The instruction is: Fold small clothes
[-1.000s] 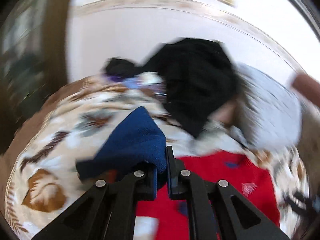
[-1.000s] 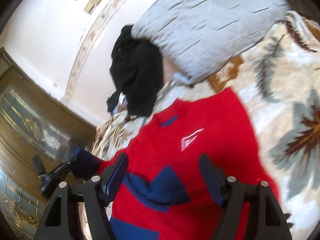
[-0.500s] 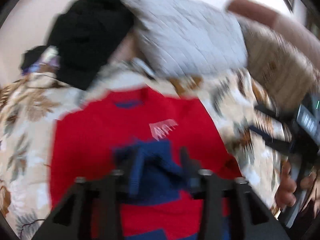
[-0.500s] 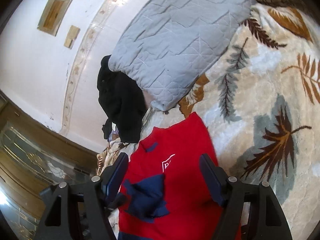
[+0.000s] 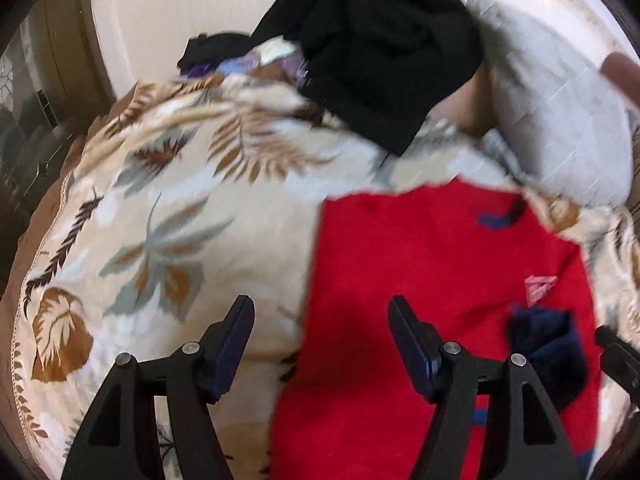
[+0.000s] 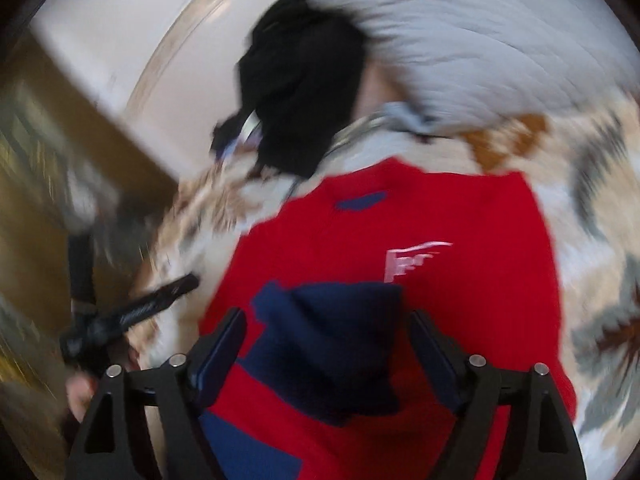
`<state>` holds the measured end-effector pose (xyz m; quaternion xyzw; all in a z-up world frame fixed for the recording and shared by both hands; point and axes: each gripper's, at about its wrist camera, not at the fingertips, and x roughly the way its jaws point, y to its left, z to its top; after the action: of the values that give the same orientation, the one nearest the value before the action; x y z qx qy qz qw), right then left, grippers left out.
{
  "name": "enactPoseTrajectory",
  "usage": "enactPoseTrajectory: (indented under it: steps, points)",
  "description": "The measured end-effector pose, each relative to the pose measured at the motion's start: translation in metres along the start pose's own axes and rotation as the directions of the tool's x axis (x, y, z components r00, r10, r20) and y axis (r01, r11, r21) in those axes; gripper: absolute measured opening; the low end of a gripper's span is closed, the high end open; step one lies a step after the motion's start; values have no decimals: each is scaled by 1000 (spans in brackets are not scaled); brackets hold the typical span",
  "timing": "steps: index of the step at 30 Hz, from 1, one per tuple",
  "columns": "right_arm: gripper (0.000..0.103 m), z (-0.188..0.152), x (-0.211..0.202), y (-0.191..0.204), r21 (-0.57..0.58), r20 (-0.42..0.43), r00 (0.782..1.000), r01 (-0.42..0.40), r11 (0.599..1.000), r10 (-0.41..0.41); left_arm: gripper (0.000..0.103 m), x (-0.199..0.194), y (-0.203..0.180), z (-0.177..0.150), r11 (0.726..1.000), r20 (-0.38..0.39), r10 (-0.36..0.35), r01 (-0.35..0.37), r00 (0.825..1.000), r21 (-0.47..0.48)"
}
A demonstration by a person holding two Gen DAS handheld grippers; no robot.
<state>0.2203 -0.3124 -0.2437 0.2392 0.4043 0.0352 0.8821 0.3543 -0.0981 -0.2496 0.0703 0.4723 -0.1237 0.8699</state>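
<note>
A small red sweater [image 5: 432, 280] lies flat on a leaf-patterned blanket [image 5: 160, 216]. Its navy sleeve cuff [image 5: 548, 344] lies folded across the chest below a white logo [image 5: 540, 286]. My left gripper [image 5: 320, 344] is open and empty, over the sweater's left edge. In the right wrist view the sweater [image 6: 460, 216] fills the middle and the navy sleeve [image 6: 332, 340] lies between the fingers of my open right gripper [image 6: 326, 352], which does not hold it. The left gripper [image 6: 132, 312] shows at the left there.
A black garment [image 5: 380, 48] is heaped at the head of the bed beside a grey quilted pillow [image 5: 560, 112]. More small clothes [image 5: 240, 60] lie left of the black heap. A white wall and a wooden door frame [image 6: 80, 128] stand behind.
My left gripper carried the navy sleeve onto the sweater's chest, opened and let it go, then pulled back left. My right gripper moved in over the sleeve, still open.
</note>
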Motion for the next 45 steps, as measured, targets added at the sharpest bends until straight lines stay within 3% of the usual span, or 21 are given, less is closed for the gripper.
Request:
enactPoseTrajectory:
  steps: [3, 6, 8, 9, 11, 13, 15, 19, 24, 27, 30, 32, 35, 39, 41, 43, 45]
  points:
    - [85, -3, 29, 13, -74, -37, 995, 87, 993, -90, 70, 14, -6, -10, 999, -40, 19, -18, 999, 39]
    - [83, -8, 52, 5, -93, -56, 976, 205, 974, -210, 70, 27, -14, -19, 998, -77, 18, -13, 997, 67]
    - [58, -6, 50, -19, 10, -70, 972, 226, 974, -225, 70, 26, -14, -20, 998, -75, 20, -15, 997, 69]
    - [56, -3, 46, -29, 61, -75, 974, 218, 974, -214, 70, 25, -14, -19, 998, -76, 19, -14, 997, 67]
    - [56, 2, 25, -57, 203, -39, 976, 216, 955, -212, 70, 25, -13, -17, 998, -79, 29, -23, 996, 64]
    - [56, 4, -11, -93, 336, 44, 958, 252, 907, -283, 70, 23, -14, -19, 997, -78, 36, -30, 996, 69]
    - [59, 1, -38, -117, 411, 97, 942, 256, 875, -321, 70, 24, -14, -18, 996, -75, 52, -46, 996, 82]
    - [62, -7, -69, -140, 476, 156, 937, 205, 855, -312, 70, 13, -16, -17, 992, -34, 84, -80, 996, 98]
    - [63, 1, -49, -112, 355, 138, 982, 71, 932, -128, 70, -14, -25, -11, 995, 50, -15, 10, 999, 98]
    - [63, -4, -27, -82, 249, 56, 998, 7, 969, -21, 70, -8, -41, -17, 987, 26, -36, 32, 999, 155]
    - [61, -20, 1, -59, 161, -72, 996, 54, 985, -43, 70, 18, -53, -28, 978, -48, 37, -27, 998, 209]
    - [61, -33, 24, -54, 109, -170, 981, 115, 987, -96, 72, 24, -54, -34, 978, -37, 41, -32, 998, 208]
    - [60, -34, 22, -42, 25, -139, 980, 149, 989, -144, 71, 12, -55, -31, 975, -13, 27, -24, 1000, 221]
    - [60, -32, 0, -43, 62, -61, 996, 66, 996, -63, 71, -4, -54, -30, 979, 23, -50, 45, 998, 199]
    - [60, -35, 2, -41, 46, -90, 993, 77, 996, -72, 71, -3, -60, -34, 972, 19, -46, 41, 999, 231]
    - [60, -44, 19, -51, 45, -187, 978, 98, 994, -88, 71, 7, -70, -42, 957, -12, 2, 2, 1000, 289]
    - [59, -41, 13, -48, 35, -156, 985, 84, 996, -77, 72, 13, -72, -47, 952, -13, 17, -12, 1000, 305]
